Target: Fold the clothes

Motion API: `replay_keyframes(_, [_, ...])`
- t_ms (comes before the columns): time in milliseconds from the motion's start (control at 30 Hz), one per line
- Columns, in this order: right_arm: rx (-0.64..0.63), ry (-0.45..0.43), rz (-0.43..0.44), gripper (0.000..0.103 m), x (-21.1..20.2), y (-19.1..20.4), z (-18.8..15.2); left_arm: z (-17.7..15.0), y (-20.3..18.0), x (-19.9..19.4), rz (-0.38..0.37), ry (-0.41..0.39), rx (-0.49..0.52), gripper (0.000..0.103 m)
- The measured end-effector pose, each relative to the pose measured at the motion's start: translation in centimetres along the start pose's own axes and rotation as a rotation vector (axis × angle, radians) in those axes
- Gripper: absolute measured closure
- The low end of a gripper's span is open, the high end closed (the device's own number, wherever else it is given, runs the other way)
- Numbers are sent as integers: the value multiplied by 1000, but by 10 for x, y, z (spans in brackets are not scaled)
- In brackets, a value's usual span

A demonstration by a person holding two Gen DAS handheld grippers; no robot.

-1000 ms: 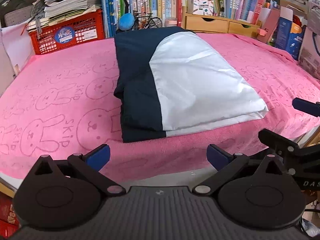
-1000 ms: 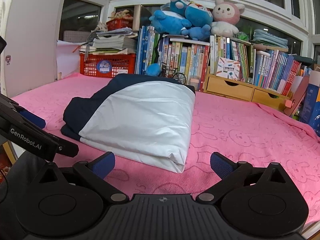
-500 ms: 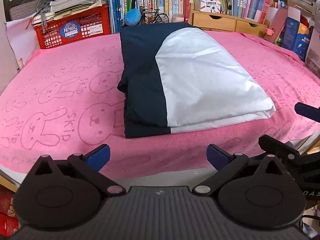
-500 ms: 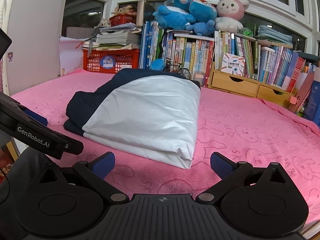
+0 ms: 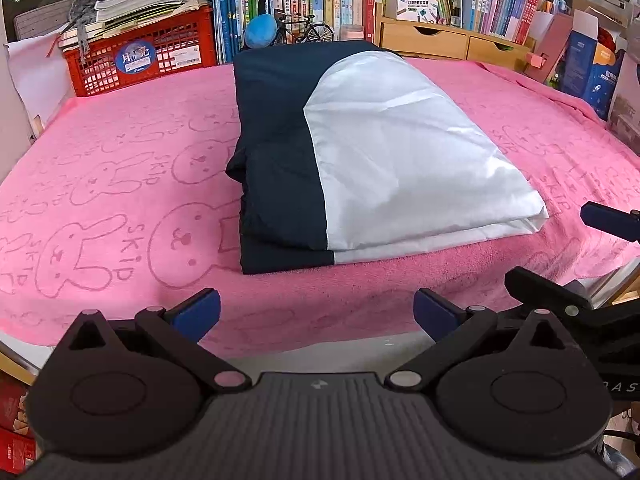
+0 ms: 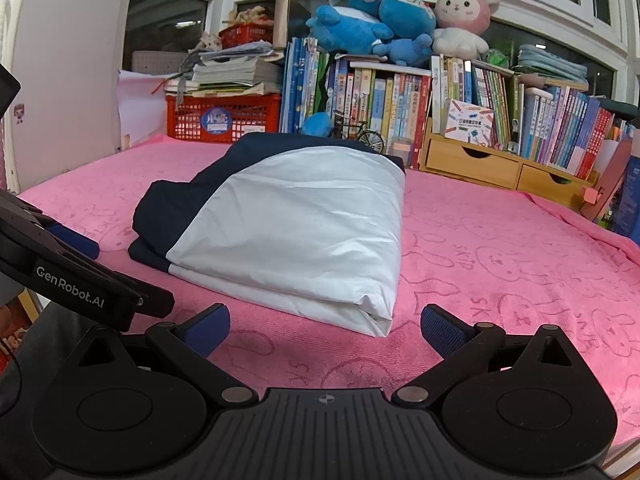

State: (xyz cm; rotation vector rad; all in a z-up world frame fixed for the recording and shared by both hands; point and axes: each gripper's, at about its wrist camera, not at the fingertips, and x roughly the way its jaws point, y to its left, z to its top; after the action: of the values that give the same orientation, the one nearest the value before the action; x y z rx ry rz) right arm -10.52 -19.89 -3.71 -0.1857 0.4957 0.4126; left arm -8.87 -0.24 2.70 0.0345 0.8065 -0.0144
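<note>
A folded navy and white garment (image 5: 360, 160) lies in a thick rectangle in the middle of the pink bunny-print towel (image 5: 112, 168). My left gripper (image 5: 316, 312) hovers open over the towel's near edge, apart from the garment, nothing between its blue pads. In the right wrist view the same folded garment (image 6: 296, 236) lies just ahead, its white corner nearest. My right gripper (image 6: 325, 330) is open and holds nothing, close to that corner without touching it. The right gripper's fingers (image 5: 608, 220) show at the right edge of the left view, and the left gripper's body (image 6: 80, 284) shows at the left of the right view.
A red crate (image 5: 140, 56) stacked with papers stands at the back left. Rows of books (image 6: 380, 100), a wooden drawer unit (image 6: 480, 164) and a small model bicycle (image 5: 306, 32) line the back. Plush toys (image 6: 400, 16) sit on top. Boxes (image 5: 592, 76) stand at the right.
Both grippers have drawn back and risen slightly, and both views have tilted a little. The folded garment has stayed put. Both grippers stay open.
</note>
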Motion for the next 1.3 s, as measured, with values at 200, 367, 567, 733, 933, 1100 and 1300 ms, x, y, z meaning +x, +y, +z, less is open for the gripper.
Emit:
replay_keyframes(200, [-5,-2,-5,0,0,2,4,0,-6,-2,16,-8,32,0])
replay_keyframes(367, [-2,-3,-5,0,-1,2,5,2,-10,-4,15,-28,48,0])
replay_keyframes(567, [4,3,-7,0,0,2,5,3,-10,-3,13,-24,46,0])
replay_keyframes(733, [7,9,-7,0,0,3,4,3,-11,-4,15,-25,48,0])
replay_keyframes(933, [10,13,-8,0,1,3,4,3,-12,-4,15,-25,47,0])
replay_keyframes(1100, [10,19,-9,0,2,4,3,3,-11,-4,19,-24,44,0])
replay_keyframes(1300, [14,14,-10,0,2,4,3,2,-13,-7,29,-53,55,0])
